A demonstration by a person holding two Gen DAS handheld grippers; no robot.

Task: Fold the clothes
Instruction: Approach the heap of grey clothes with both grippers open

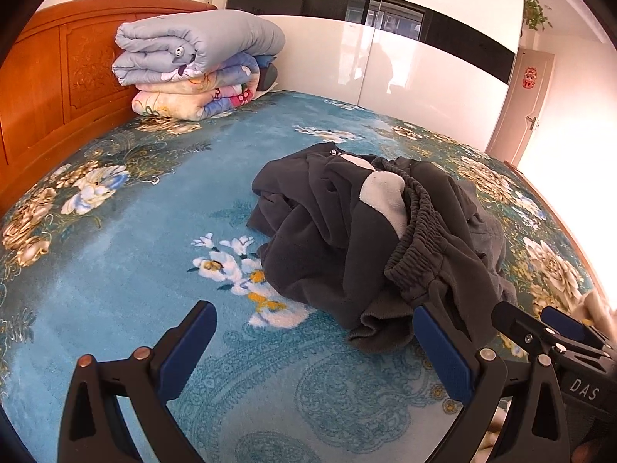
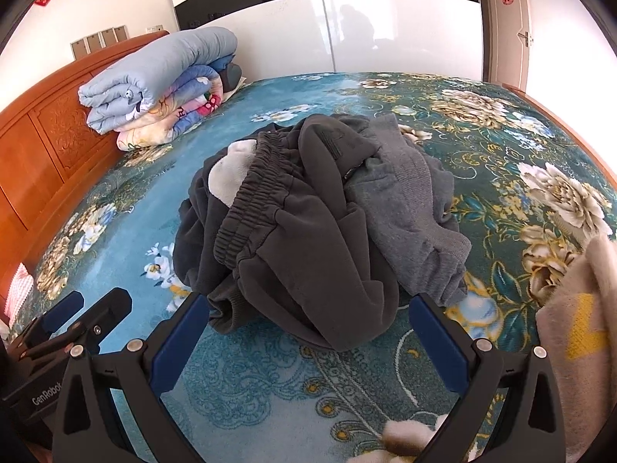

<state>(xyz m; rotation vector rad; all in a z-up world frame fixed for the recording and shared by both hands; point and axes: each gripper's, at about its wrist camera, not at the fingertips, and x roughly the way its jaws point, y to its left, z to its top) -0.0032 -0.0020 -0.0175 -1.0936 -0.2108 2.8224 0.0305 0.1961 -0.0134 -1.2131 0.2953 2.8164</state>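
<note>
In the left wrist view, the left gripper (image 1: 312, 332) hangs low over a teal plush floral bedspread (image 1: 115, 270) with its blue-padded jaws spread wide and nothing between them. A crumpled heap of dark grey fleece clothes (image 1: 339, 239), with a white lining patch and a gathered elastic waistband, lies just ahead and to the right, its near edge touching the right-hand finger. The right gripper (image 1: 536, 318) shows at the lower right edge. A stack of folded quilts (image 1: 196, 61) rests against a carved wooden headboard (image 1: 58, 73).

In the right wrist view, the right gripper (image 2: 308, 308) is also wide apart and empty, the heap's near edge lying between its fingertips. A beige fluffy garment (image 2: 582, 332) sits at the right edge, apart from the heap.
</note>
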